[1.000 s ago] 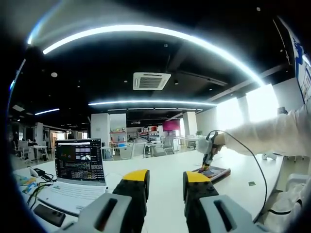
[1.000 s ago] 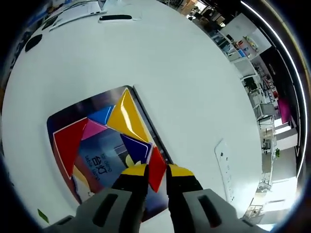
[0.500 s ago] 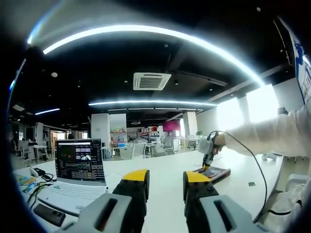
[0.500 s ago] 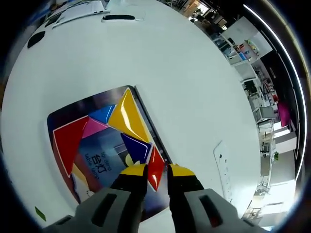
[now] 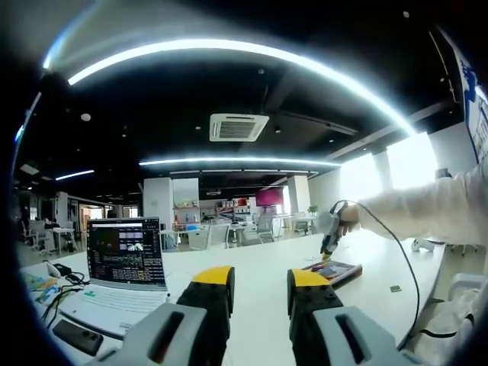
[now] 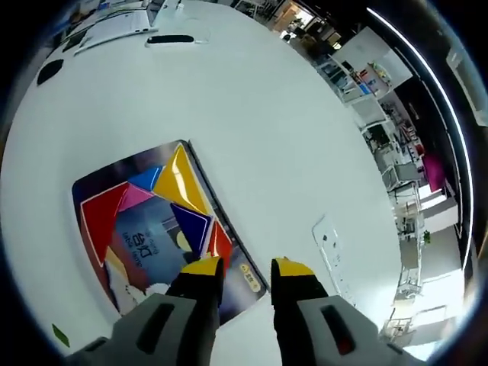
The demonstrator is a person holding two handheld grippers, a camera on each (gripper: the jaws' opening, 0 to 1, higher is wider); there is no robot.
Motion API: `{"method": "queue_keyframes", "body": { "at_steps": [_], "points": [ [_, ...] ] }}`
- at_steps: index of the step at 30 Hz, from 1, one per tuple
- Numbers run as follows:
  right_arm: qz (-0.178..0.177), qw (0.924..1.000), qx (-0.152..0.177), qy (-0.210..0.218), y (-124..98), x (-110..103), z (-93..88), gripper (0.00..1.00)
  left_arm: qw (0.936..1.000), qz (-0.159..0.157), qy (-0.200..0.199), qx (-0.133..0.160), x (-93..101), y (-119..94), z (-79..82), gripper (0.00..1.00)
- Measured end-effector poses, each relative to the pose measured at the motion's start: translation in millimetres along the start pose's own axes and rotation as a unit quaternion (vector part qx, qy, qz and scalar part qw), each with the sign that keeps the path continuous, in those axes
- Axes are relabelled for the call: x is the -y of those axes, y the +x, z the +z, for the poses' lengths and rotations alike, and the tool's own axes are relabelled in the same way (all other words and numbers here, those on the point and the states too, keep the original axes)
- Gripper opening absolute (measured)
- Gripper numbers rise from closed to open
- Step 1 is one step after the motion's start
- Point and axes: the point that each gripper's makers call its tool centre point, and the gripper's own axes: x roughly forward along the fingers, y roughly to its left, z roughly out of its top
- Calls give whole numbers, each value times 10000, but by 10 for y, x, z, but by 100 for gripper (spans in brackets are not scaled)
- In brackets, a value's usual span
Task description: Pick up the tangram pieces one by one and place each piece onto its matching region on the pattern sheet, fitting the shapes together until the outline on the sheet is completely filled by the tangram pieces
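The pattern sheet lies on the white table with several tangram pieces on it. A yellow triangle, a small blue triangle, a pink piece, a big red triangle, a dark blue piece and a small red triangle fit together. My right gripper hovers above the sheet's near edge, open and empty. In the left gripper view, the right gripper hangs over the sheet, held by a hand. My left gripper is open and empty above the table, far from the sheet.
An open laptop and a dark phone sit at the left of the left gripper view. A white power strip lies right of the sheet. A dark flat device rests at the table's far side. A small green chip lies near the sheet.
My right gripper let go of the small red triangle, which now lies on the sheet beside the dark blue piece. The gripper opened and rose away. The left gripper stayed still.
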Motion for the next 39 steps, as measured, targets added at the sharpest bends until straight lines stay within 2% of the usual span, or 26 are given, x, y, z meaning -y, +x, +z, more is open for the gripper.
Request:
{"method": "queue_keyframes", "body": {
  "at_steps": [2,6,7,12,15,18,21,23,24,26,29,31,33,35,36,37,38,39],
  "points": [
    [-41,9997,129,199,-83,30,-35,27,10000,-13,0,-5,10,8,-1,29],
    [-32,9966,586,585,-295,38,-37,27,10000,-40,21,-20,48,31,6,29],
    [-14,9962,630,599,-340,30,-44,27,10000,-50,30,-26,65,41,10,29],
    [-92,9887,1295,747,-738,4,2,29,9998,-147,88,-81,161,88,9,29],
    [-159,9817,1605,1016,-997,-56,-10,31,9997,-197,122,-118,213,110,7,29],
    [-155,9699,2102,1216,-1280,-132,14,35,9995,-252,150,-133,271,138,18,29],
    [-210,9609,2479,1217,-1582,-255,-18,37,9992,-326,186,-163,346,179,16,29],
    [-177,9529,2773,1216,-1789,-394,-34,37,9989,-379,207,-181,395,202,13,29],
    [-218,9463,2986,1216,-1930,-475,-52,37,9987,-417,226,-194,432,220,11,29],
    [-228,9409,3163,1188,-2028,-547,-57,38,9983,-472,247,-218,473,237,3,29],
    [-645,9122,3804,1380,-2439,-608,-141,36,9976,-584,279,-247,574,271,-6,29],
    [-1003,8888,4232,1443,-2722,-650,-198,31,9972,-622,316,-270,617,271,-10,29],
    [-942,8691,4595,1570,-2954,-801,-250,31,9974,-607,301,-264,621,276,-3,29],
    [-810,8460,4939,1838,-3162,-924,-358,31,9973,-602,298,-310,635,301,-23,29],
    [-808,8427,4987,1860,-3219,-978,-425,32,9970,-617,315,-345,648,312,-38,29],
    [-836,8436,4979,1832,-3239,-1020,-478,33,9968,-632,330,-368,660,319,-45,29],
    [-868,8393,5042,1838,-3312,-1088,-572,34,9966,-646,345,-385,667,319,-47,29],
    [-924,8284,5157,1981,-3373,-1078,-616,36,9965,-652,362,-387,666,314,-41,29]
  ]
}}
